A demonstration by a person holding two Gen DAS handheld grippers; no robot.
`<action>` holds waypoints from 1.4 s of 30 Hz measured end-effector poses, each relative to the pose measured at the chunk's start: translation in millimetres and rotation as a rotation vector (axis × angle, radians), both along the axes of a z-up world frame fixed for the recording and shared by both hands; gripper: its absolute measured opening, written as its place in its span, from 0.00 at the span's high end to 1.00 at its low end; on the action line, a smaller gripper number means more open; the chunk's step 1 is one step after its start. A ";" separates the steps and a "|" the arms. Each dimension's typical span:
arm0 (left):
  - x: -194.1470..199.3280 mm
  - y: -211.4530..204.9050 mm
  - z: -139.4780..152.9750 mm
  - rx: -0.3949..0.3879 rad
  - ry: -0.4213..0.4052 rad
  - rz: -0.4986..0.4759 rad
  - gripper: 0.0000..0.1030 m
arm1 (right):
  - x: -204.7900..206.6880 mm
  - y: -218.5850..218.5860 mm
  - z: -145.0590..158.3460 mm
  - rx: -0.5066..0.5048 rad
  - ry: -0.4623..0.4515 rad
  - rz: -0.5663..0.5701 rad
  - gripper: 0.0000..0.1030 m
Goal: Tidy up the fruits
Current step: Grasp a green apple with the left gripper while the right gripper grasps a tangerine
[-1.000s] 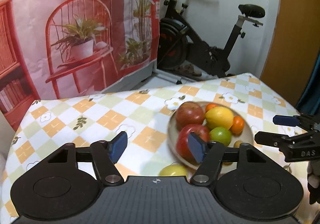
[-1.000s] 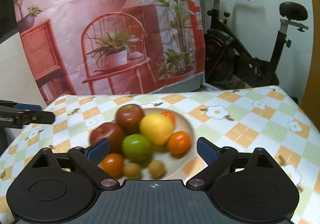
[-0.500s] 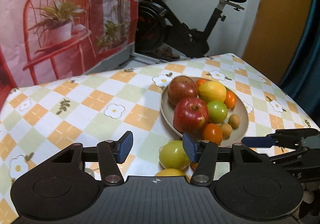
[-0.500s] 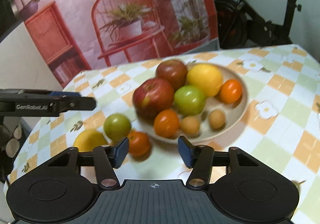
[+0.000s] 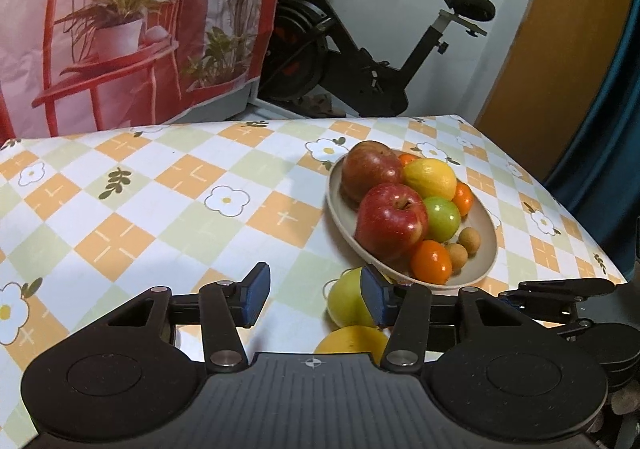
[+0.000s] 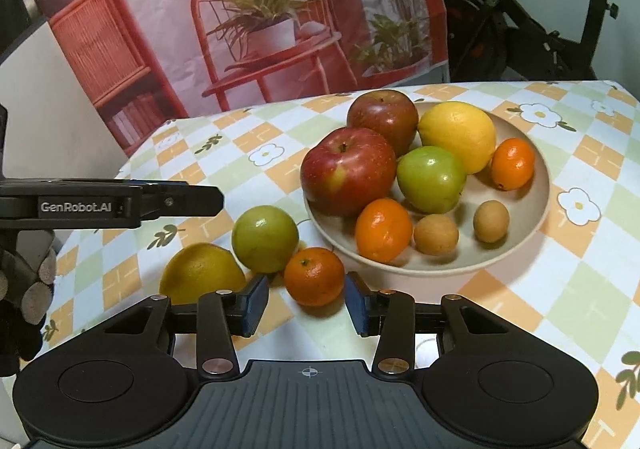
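Observation:
A beige plate (image 6: pixel 536 209) carries two red apples, a lemon, a green fruit, two small oranges and two brown longans. Three fruits lie loose on the cloth by its near-left rim: a small orange (image 6: pixel 314 276), a green fruit (image 6: pixel 265 239) and a yellow lemon (image 6: pixel 202 275). My right gripper (image 6: pixel 306 303) is closing, with the small orange between its fingertips and a gap still at the left pad. My left gripper (image 5: pixel 314 299) is closing too, over bare cloth. The green fruit (image 5: pixel 346 301) sits partly behind its right finger, and the lemon (image 5: pixel 352 339) lies just below.
The table wears a checked flower cloth (image 5: pixel 180 209). Its far edge faces a pink printed backdrop (image 5: pixel 120 29) and an exercise bike (image 5: pixel 360 49). My left gripper's arm (image 6: pixel 112 201) reaches in at the left of the right wrist view.
Both grippers have narrowed their jaws and dropped closer to the table. The right one slid left from the plate to the loose fruits, and the small orange now lies between its tips.

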State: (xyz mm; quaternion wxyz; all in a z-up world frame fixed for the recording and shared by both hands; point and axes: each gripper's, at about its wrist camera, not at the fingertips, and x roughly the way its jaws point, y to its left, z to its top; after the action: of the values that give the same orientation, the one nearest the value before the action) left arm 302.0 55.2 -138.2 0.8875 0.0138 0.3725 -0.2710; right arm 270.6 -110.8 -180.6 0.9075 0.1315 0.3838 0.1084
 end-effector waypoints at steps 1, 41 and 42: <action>0.7 1.3 -0.2 -0.003 0.001 0.003 0.49 | 2.3 1.0 -0.6 -0.002 0.003 -0.005 0.62; 0.2 -60.1 -20.7 0.194 0.091 -0.024 0.51 | -35.2 -62.6 -9.1 0.070 -0.026 -0.062 0.67; -0.7 -61.2 -20.7 0.201 0.085 -0.022 0.51 | -36.6 -65.3 -9.1 0.076 -0.029 -0.067 0.67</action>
State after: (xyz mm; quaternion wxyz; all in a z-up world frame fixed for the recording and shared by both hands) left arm 301.3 -6.0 -158.9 0.8622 0.0952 0.4346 -0.2423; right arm 234.0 -176.1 -189.7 0.9105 0.1770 0.3615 0.0944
